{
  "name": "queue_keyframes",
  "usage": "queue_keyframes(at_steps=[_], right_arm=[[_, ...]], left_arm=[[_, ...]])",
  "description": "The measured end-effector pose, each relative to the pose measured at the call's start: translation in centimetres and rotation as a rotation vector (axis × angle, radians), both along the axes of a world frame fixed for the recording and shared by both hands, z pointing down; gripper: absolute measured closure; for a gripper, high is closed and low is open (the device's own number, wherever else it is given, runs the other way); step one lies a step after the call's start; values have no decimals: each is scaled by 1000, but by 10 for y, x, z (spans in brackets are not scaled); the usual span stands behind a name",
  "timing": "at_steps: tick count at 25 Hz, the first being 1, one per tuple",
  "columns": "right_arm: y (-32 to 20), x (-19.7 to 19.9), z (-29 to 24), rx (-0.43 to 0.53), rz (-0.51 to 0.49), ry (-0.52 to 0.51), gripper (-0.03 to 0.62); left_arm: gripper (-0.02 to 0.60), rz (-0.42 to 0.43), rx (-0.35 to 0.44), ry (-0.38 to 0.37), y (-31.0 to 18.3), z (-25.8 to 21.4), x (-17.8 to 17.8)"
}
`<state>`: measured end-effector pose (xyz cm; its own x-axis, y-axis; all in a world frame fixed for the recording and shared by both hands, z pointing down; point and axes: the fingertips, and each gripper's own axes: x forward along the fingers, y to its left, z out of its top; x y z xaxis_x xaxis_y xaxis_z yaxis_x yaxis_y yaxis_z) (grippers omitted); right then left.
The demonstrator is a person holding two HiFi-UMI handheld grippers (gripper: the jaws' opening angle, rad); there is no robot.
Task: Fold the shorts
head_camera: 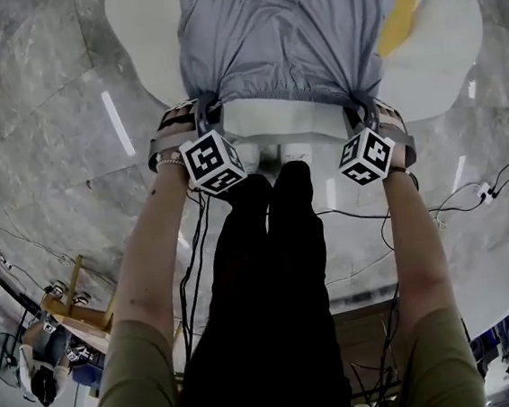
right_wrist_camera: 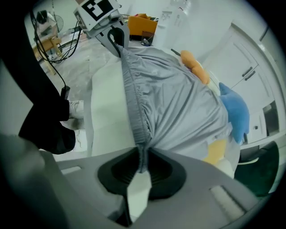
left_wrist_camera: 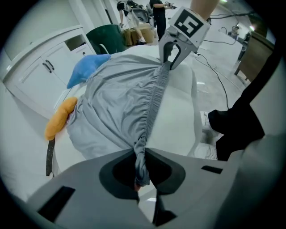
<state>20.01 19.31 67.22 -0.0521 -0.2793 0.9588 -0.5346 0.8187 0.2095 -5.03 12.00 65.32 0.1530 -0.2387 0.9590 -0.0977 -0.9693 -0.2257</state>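
Observation:
Grey shorts [head_camera: 282, 33] lie spread on a white table [head_camera: 282, 118], with the elastic waistband along the near edge. My left gripper [head_camera: 201, 111] is shut on the waistband's left end, and in the left gripper view the bunched band [left_wrist_camera: 142, 156] is pinched between the jaws [left_wrist_camera: 140, 172]. My right gripper [head_camera: 367, 109] is shut on the waistband's right end [right_wrist_camera: 142, 154]. The band runs fairly taut between the two. Each gripper shows in the other's view, the right gripper [left_wrist_camera: 172, 56] and the left gripper [right_wrist_camera: 117, 44], both pinching the grey shorts [right_wrist_camera: 174, 98].
A blue cloth [left_wrist_camera: 87, 67] and an orange soft thing [left_wrist_camera: 60, 118] lie beyond the shorts' far side. White cabinets [left_wrist_camera: 40, 67] and a green chair [left_wrist_camera: 107, 40] stand behind the table. Cables [head_camera: 471, 198] trail over the marble floor. The person's dark trousers [head_camera: 272, 286] are at the table's near edge.

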Motion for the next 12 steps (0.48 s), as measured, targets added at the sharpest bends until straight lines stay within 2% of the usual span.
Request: queue_keyframes(at_steps=[1, 4, 12], right_arm=[[3, -2, -4, 8, -12, -7, 562], [15, -11, -13, -3, -48, -33, 565], [68, -35, -20, -99, -81, -71, 565]], left_arm=[[543, -9, -5, 4, 2, -2, -3], [543, -7, -25, -4, 7, -9, -10], [543, 89, -98, -73, 56, -14, -34]])
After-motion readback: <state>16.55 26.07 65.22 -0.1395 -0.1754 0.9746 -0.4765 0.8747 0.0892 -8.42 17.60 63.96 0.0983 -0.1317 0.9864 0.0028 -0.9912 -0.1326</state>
